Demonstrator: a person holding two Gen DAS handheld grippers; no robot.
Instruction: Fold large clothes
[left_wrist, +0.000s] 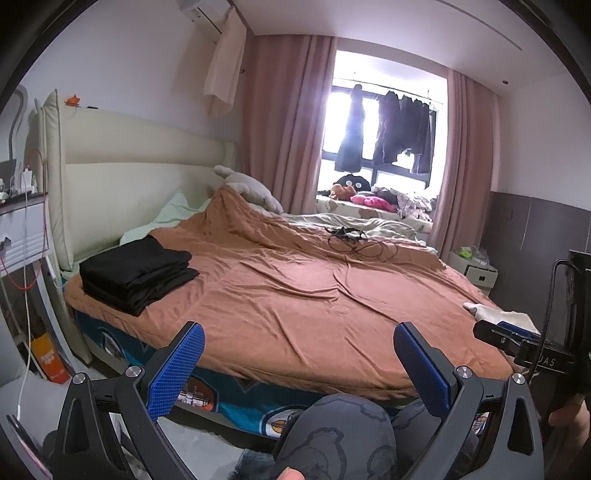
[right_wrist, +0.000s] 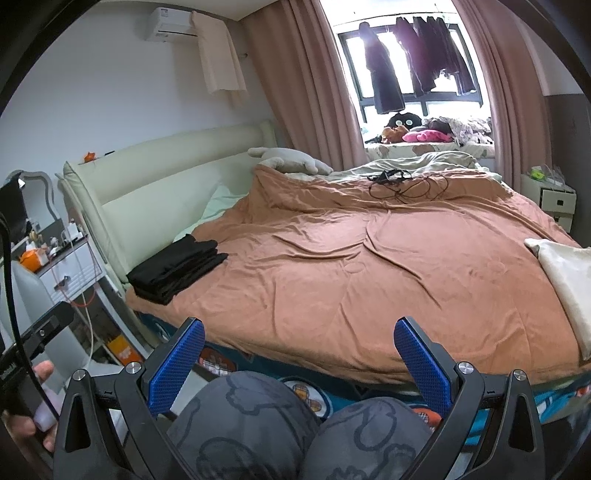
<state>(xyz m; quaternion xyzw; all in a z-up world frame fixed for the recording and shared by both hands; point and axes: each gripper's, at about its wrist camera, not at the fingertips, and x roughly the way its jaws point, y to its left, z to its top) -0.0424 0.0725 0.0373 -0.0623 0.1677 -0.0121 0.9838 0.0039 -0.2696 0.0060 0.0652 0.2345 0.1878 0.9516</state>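
Left wrist view: left gripper (left_wrist: 299, 363) spread wide, empty, short of the bed (left_wrist: 295, 295); folded black stack (left_wrist: 138, 275) sits near the headboard; right wrist view: right gripper (right_wrist: 299, 360) gaping, empty too; cream garment (right_wrist: 569, 291) at the right edge; a one-handed tug could drag it off.

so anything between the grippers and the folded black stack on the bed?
Nothing visible. Both the left gripper and right gripper are open, short of the bed's edge; only bare orange bedspread lies before the black stack.
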